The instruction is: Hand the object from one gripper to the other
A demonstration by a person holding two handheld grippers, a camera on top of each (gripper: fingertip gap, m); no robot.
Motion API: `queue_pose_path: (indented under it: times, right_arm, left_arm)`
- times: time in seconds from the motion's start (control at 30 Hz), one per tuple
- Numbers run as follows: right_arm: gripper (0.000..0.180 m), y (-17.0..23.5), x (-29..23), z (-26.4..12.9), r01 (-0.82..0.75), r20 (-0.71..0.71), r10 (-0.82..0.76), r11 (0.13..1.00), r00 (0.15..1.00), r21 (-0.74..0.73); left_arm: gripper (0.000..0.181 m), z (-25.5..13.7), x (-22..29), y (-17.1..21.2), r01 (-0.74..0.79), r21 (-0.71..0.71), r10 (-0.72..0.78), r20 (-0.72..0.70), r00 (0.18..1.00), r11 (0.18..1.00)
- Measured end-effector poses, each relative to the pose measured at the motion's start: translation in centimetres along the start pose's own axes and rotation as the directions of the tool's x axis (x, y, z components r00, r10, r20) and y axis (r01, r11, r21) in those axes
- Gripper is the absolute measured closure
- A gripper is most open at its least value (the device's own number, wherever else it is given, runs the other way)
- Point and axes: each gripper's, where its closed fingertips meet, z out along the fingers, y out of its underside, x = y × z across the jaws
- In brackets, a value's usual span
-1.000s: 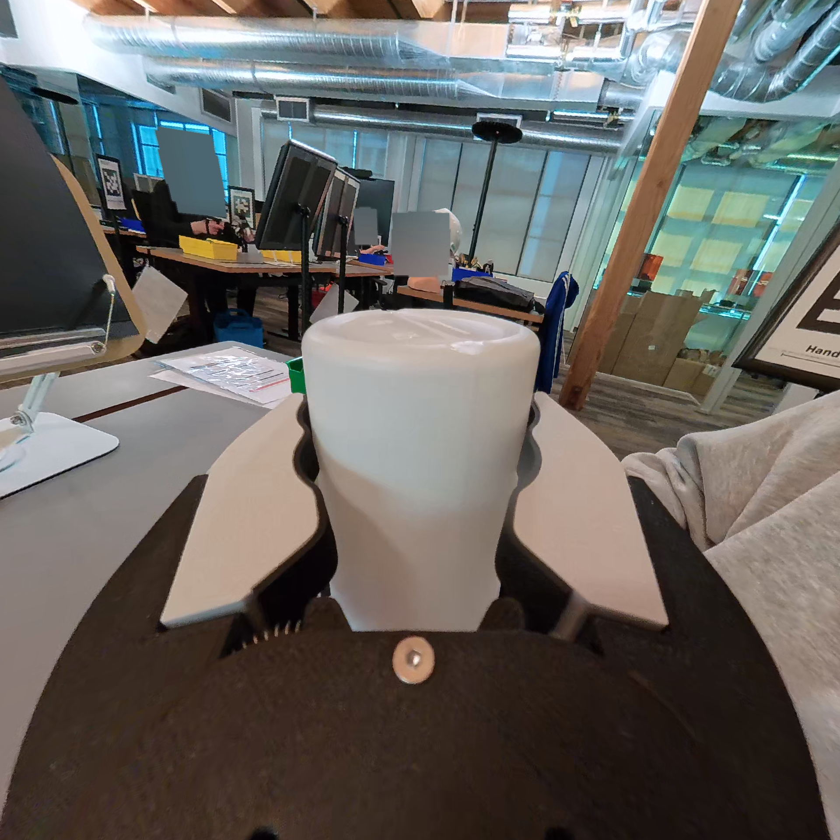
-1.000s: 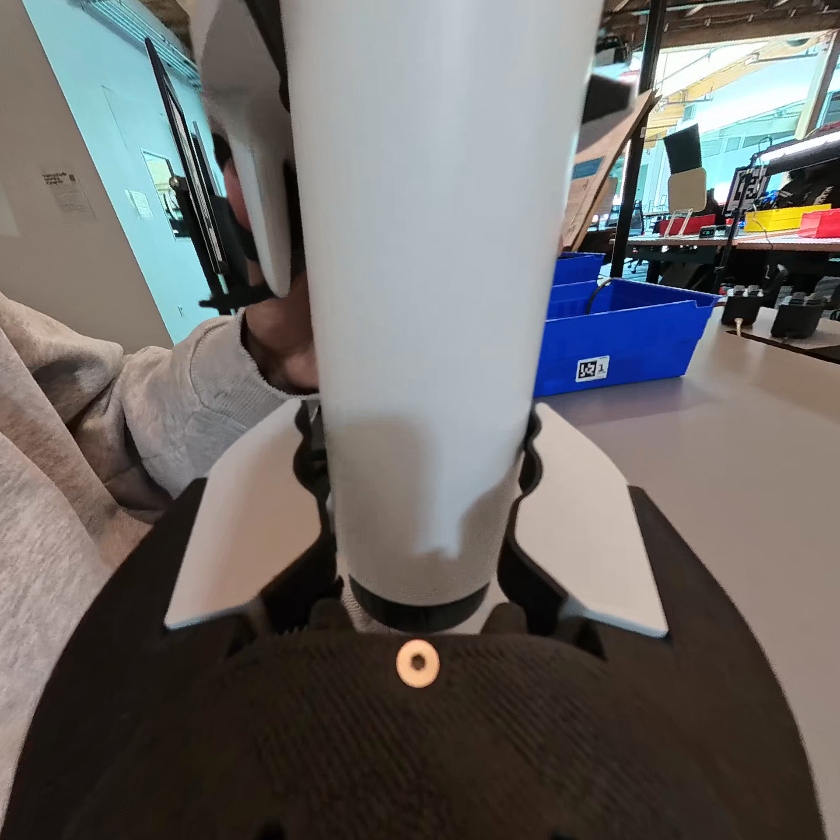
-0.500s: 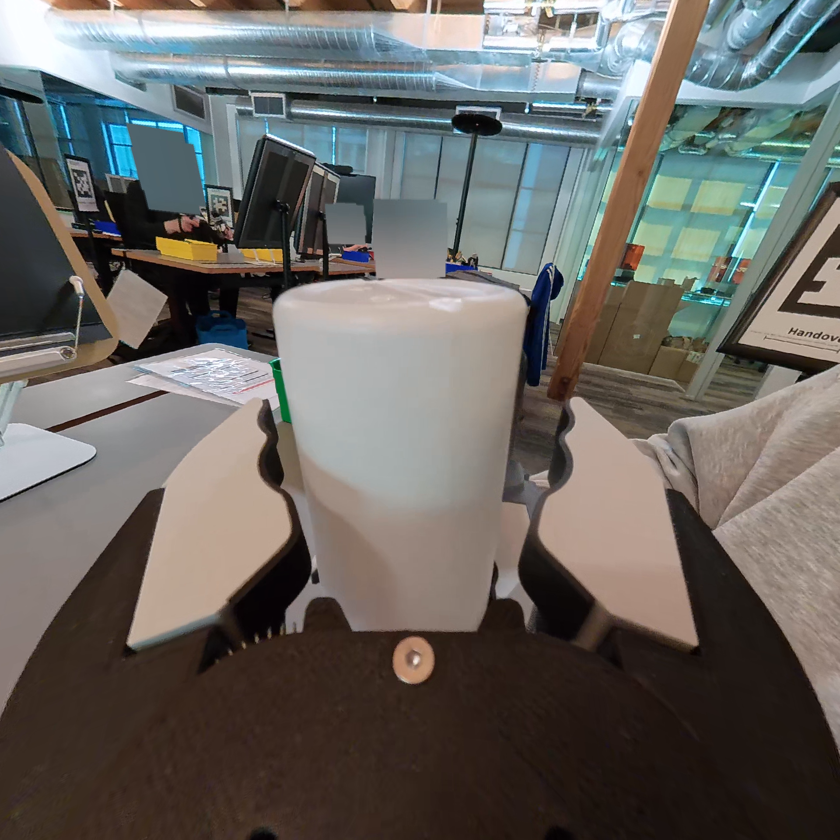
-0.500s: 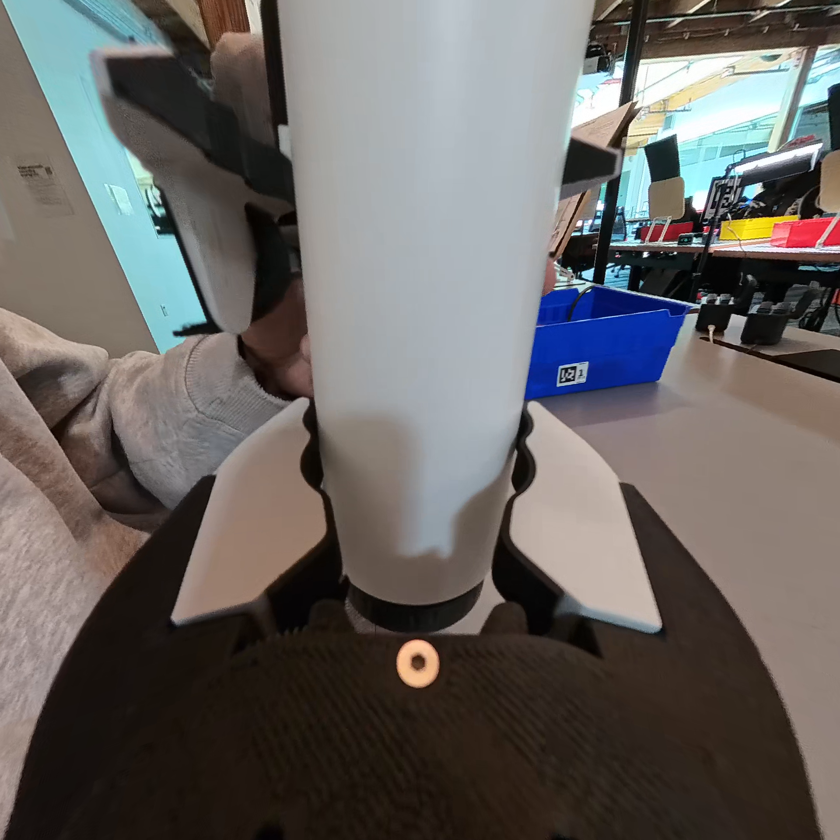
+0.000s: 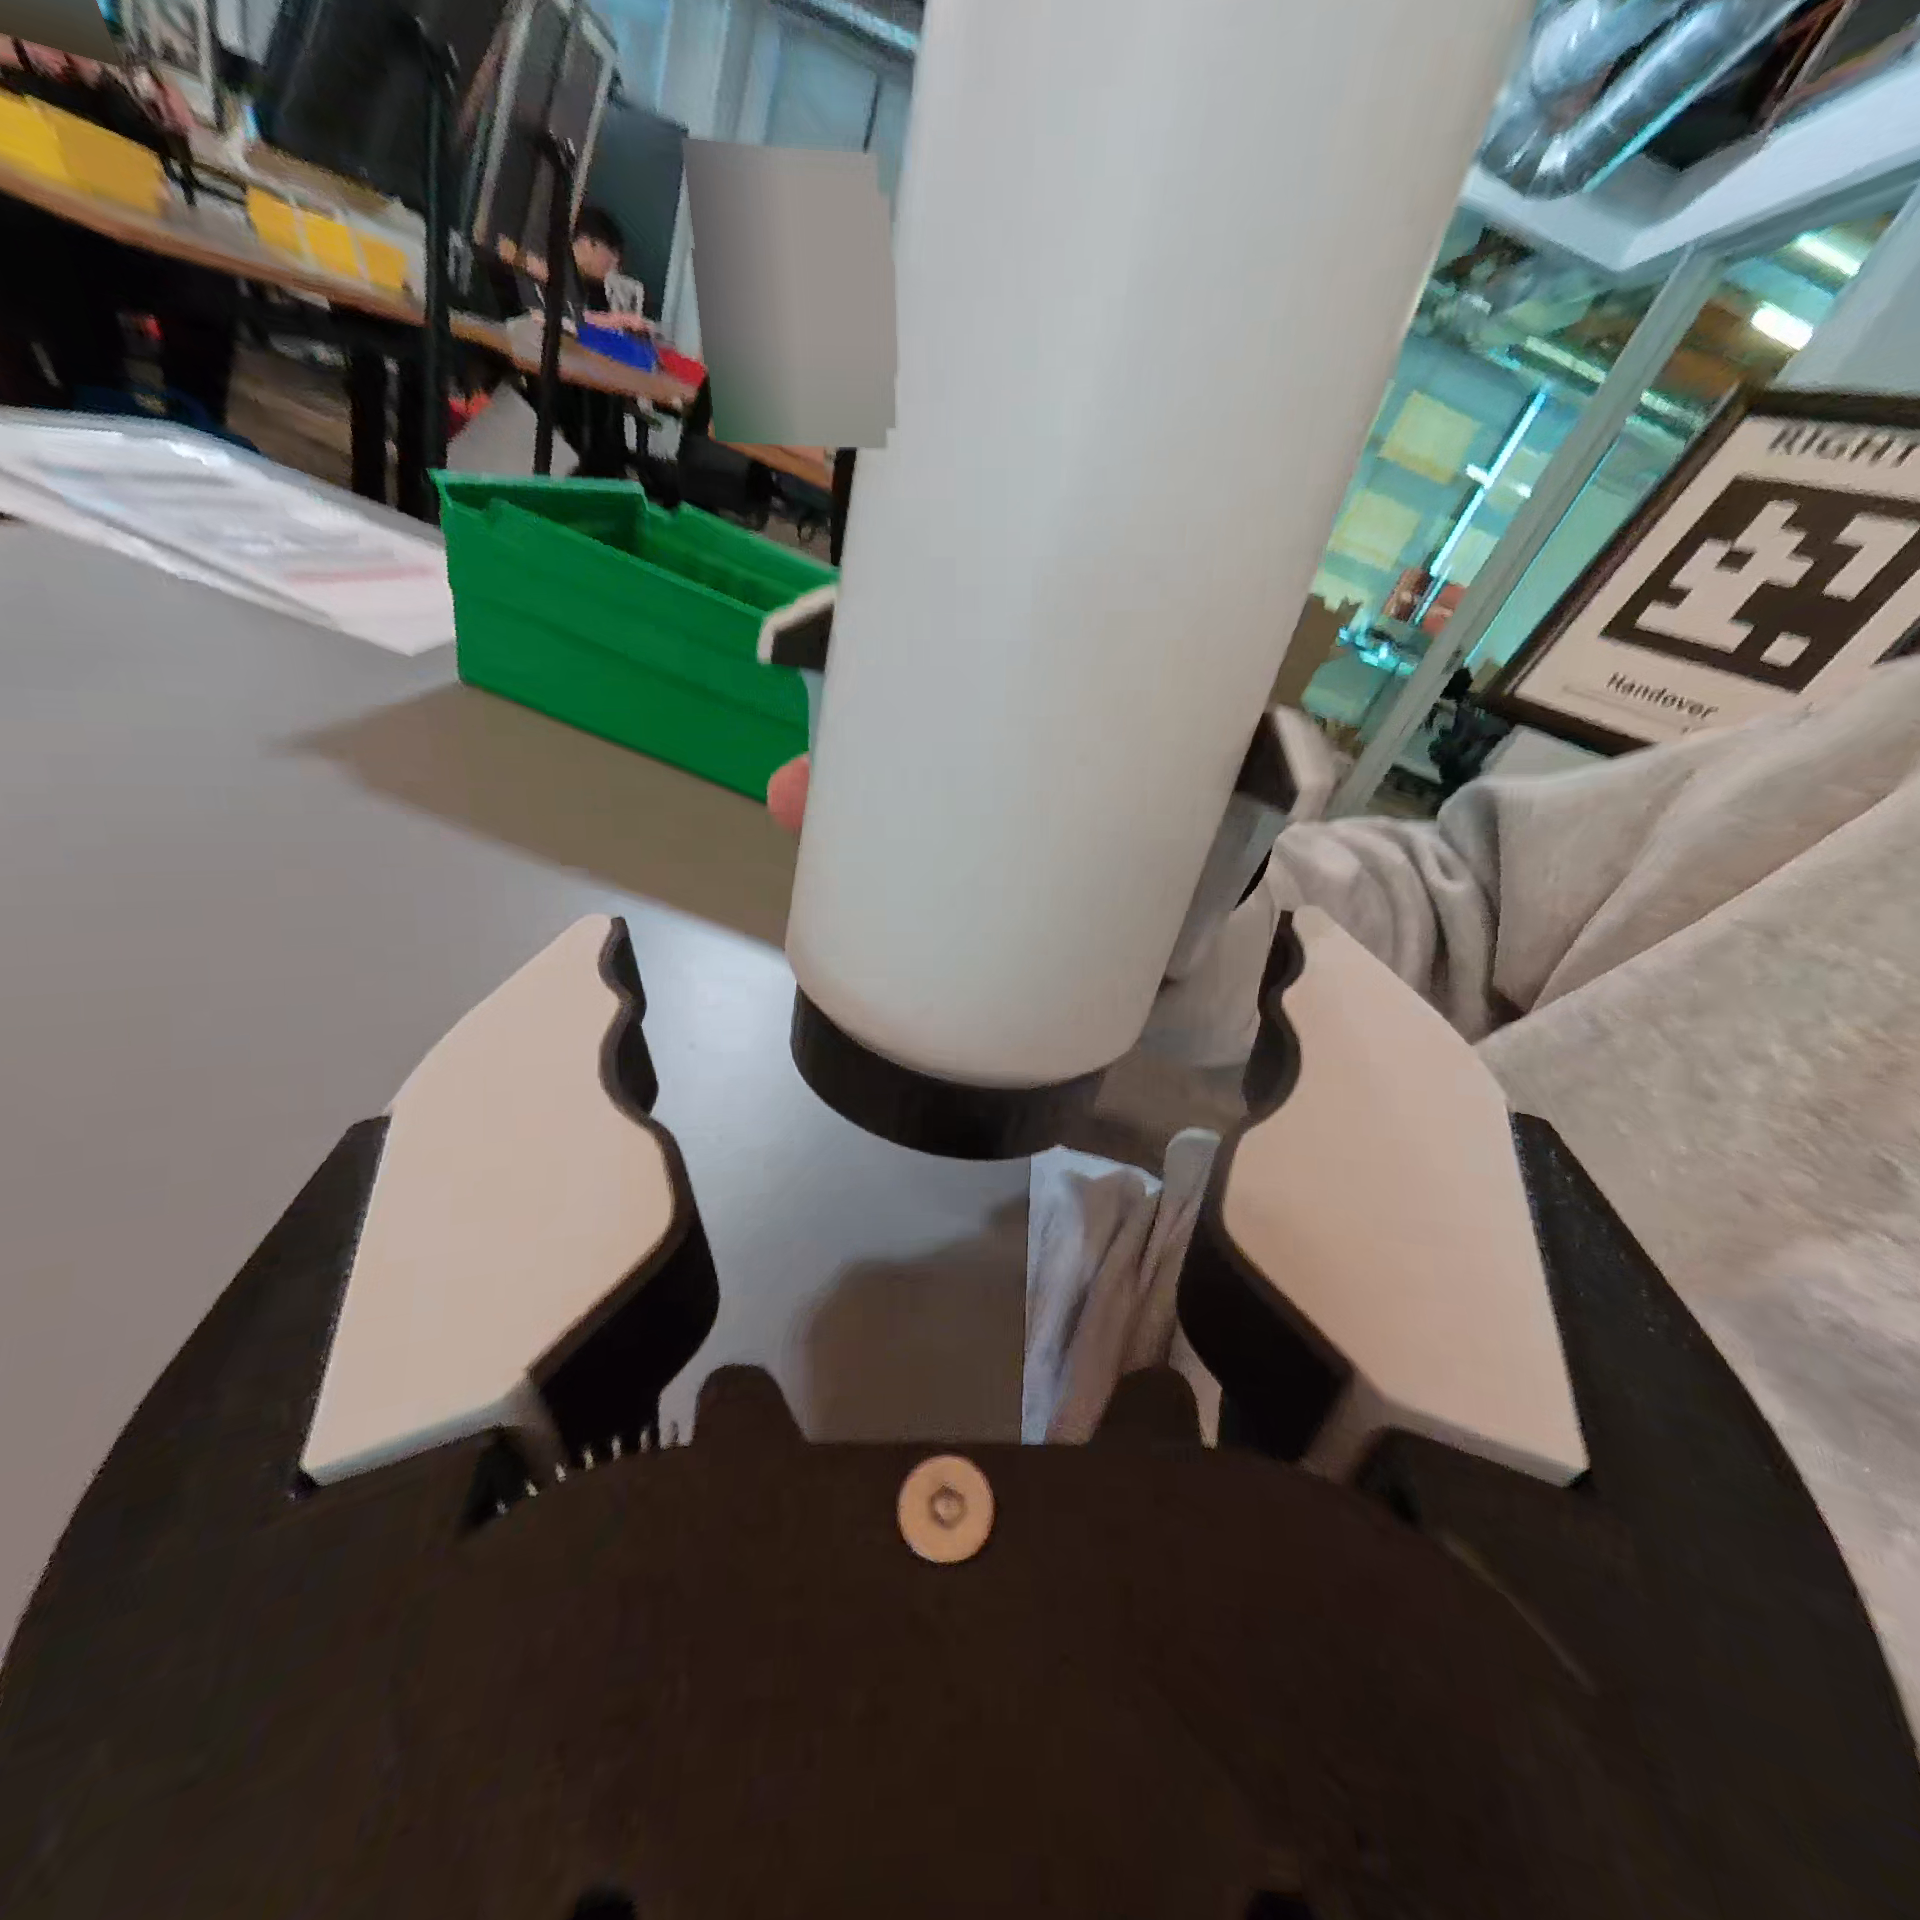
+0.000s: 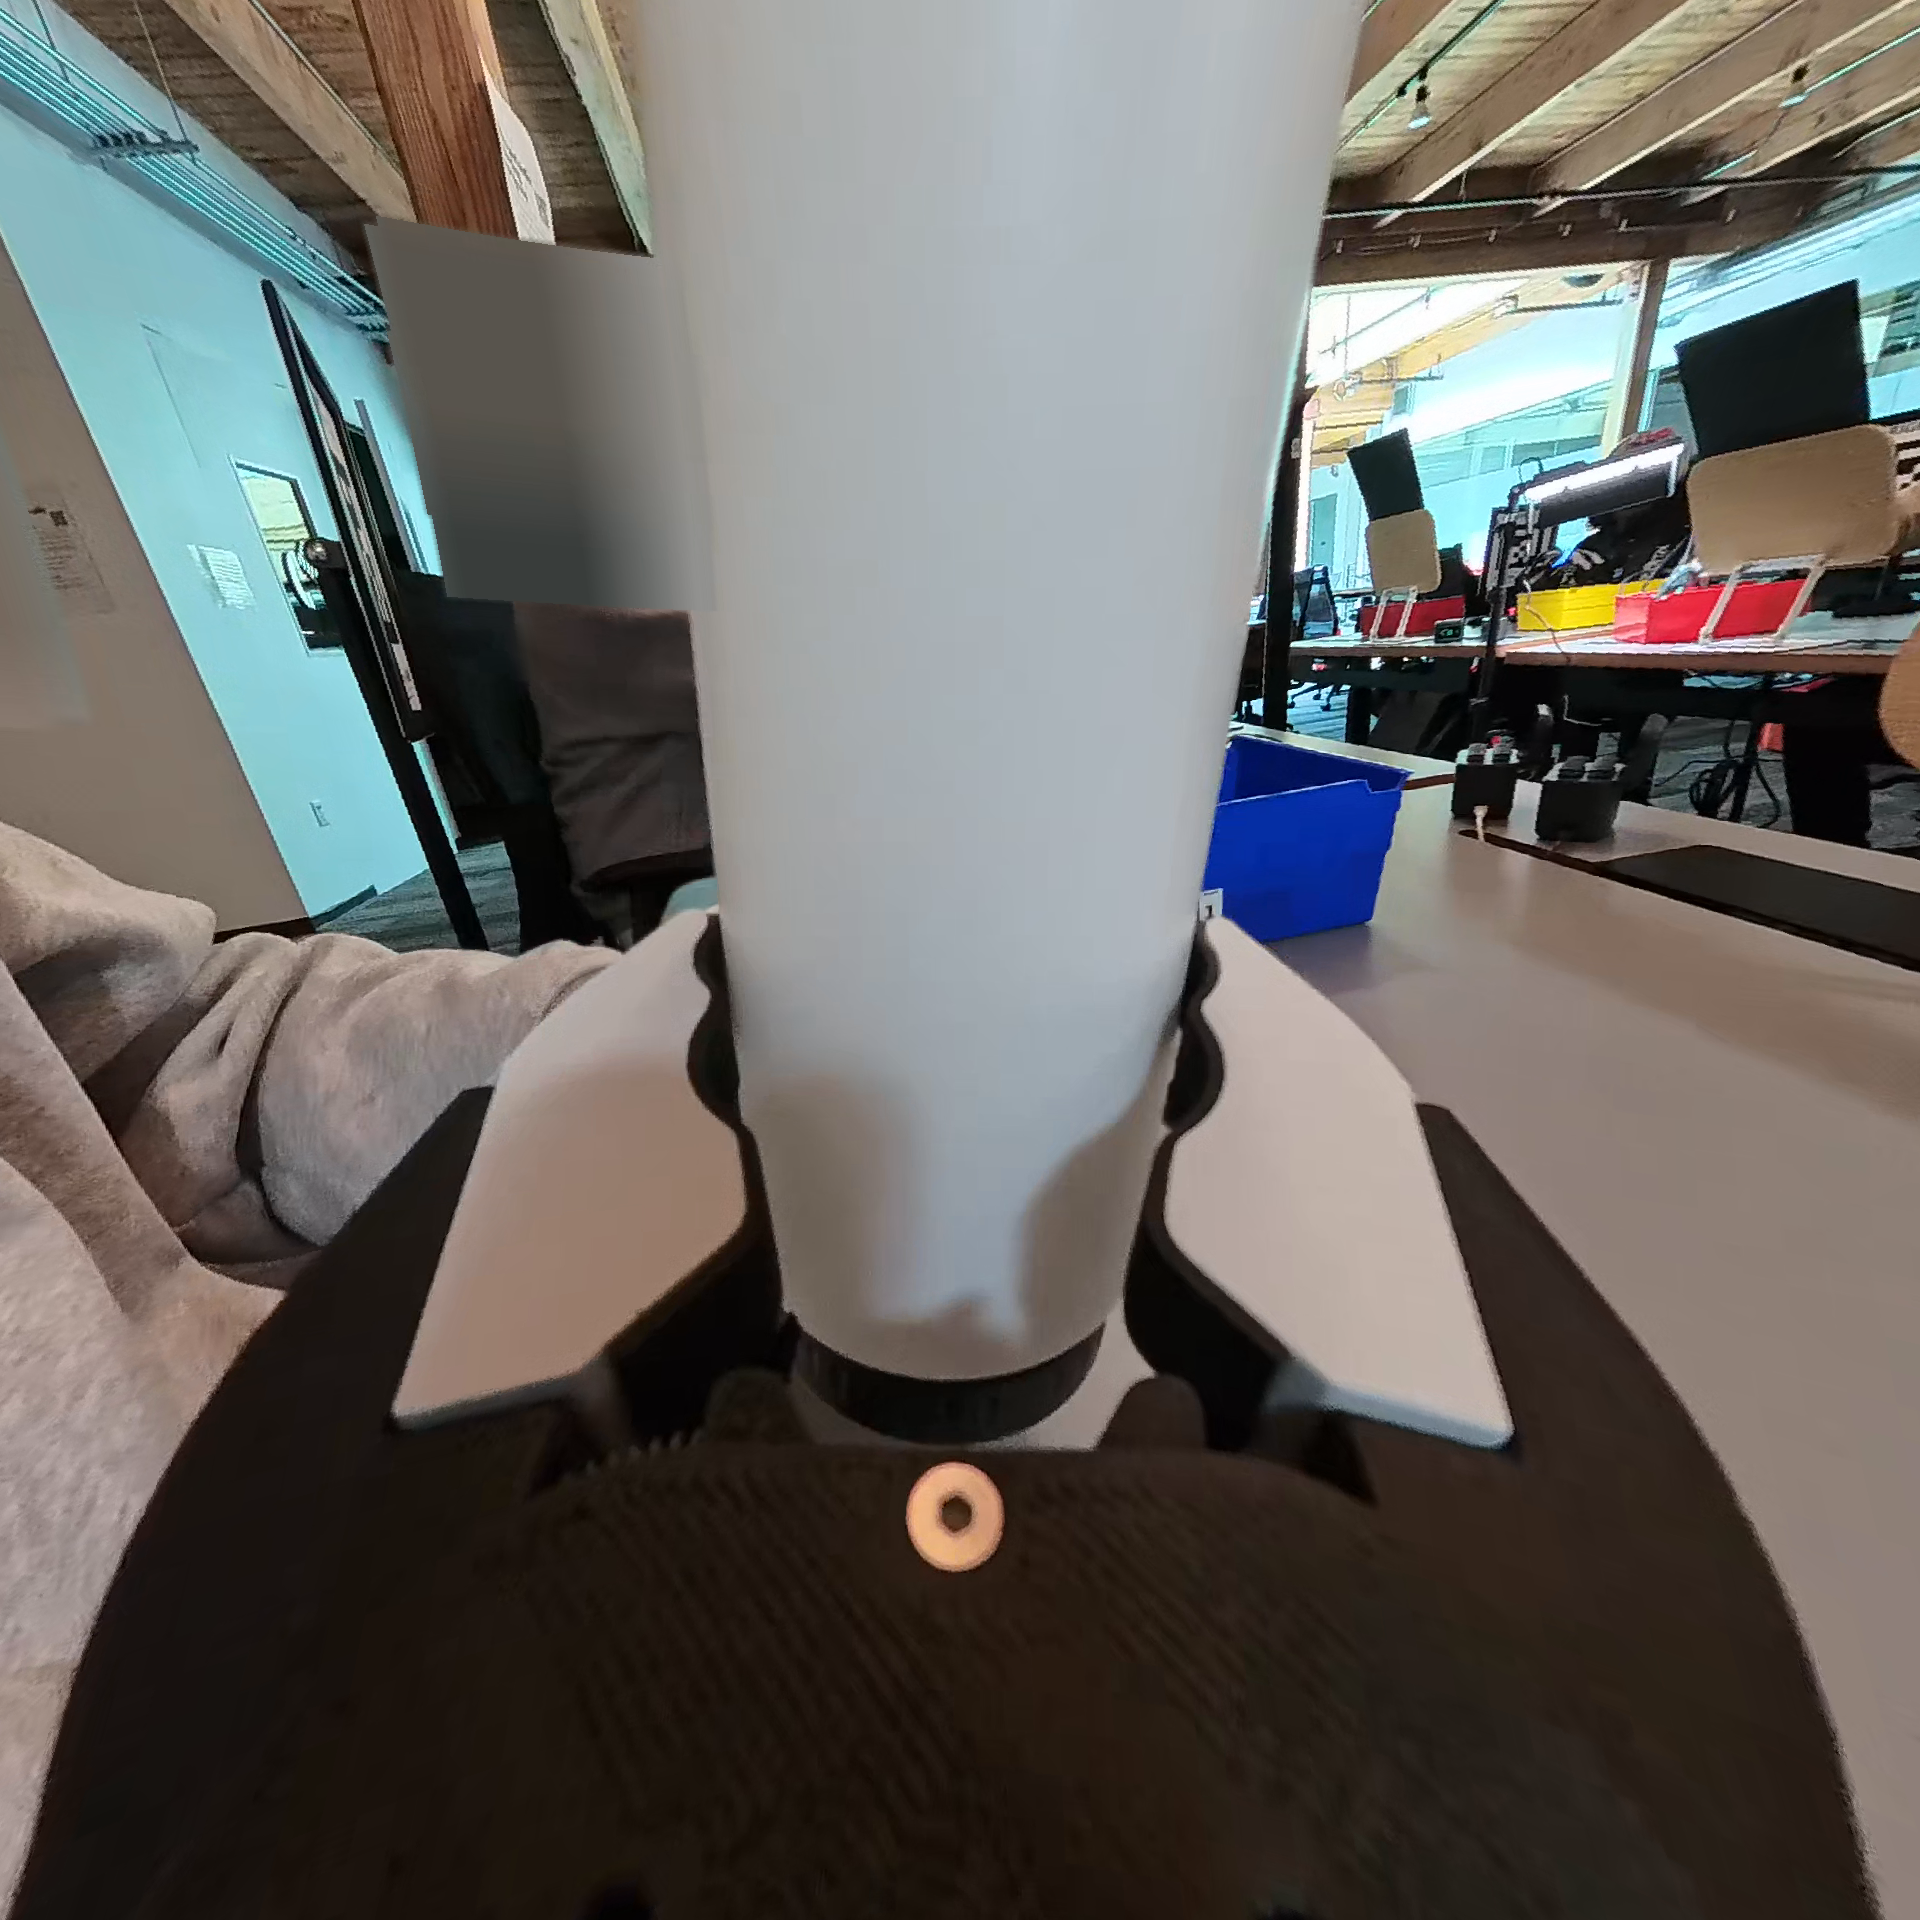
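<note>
The object is a tall white bottle with a black cap at its lower end. My right gripper is shut on the bottle near the cap end, jaws pressed on both sides. In the left wrist view the bottle hangs cap-down just beyond my left gripper, which is open and empty, with a gap on each side. Parts of the right gripper's fingers show behind the bottle there.
A grey table lies below. A green bin and papers sit at its far side. A blue bin stands on the table in the right wrist view. Grey sleeves are close on the right. Left and right tips are no more than a few centimetres apart.
My left gripper opened fully, let go of the bottle and drew back below its cap end. My right gripper keeps its hold and the left gripper has left its view.
</note>
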Motion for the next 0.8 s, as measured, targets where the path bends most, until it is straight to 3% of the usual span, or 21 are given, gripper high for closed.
queue_pose_path:
  times: [0.17, 0.5, 0.8]
  right_arm:
    - [0.095, 0.6, -0.2, 0.3, -0.002, 0.011, 0.002, 1.000, 1.000, -0.022]
    - [0.095, 1.4, -0.9, 0.9, 0.019, 0.018, -0.018, 0.998, 1.000, -0.066]
    - [0.093, 1.4, -0.8, 1.0, 0.005, 0.016, -0.004, 0.998, 1.000, -0.068]
  left_arm:
    - [0.082, 1.0, 0.5, 1.6, -0.084, -0.086, 0.084, -0.005, 0.996, 0.993]
    - [0.097, 1.1, 1.0, 1.3, -0.110, -0.040, 0.109, -0.017, 0.994, 0.993]
    - [0.098, 1.0, 1.1, 1.4, -0.125, -0.053, 0.125, -0.017, 0.992, 0.991]
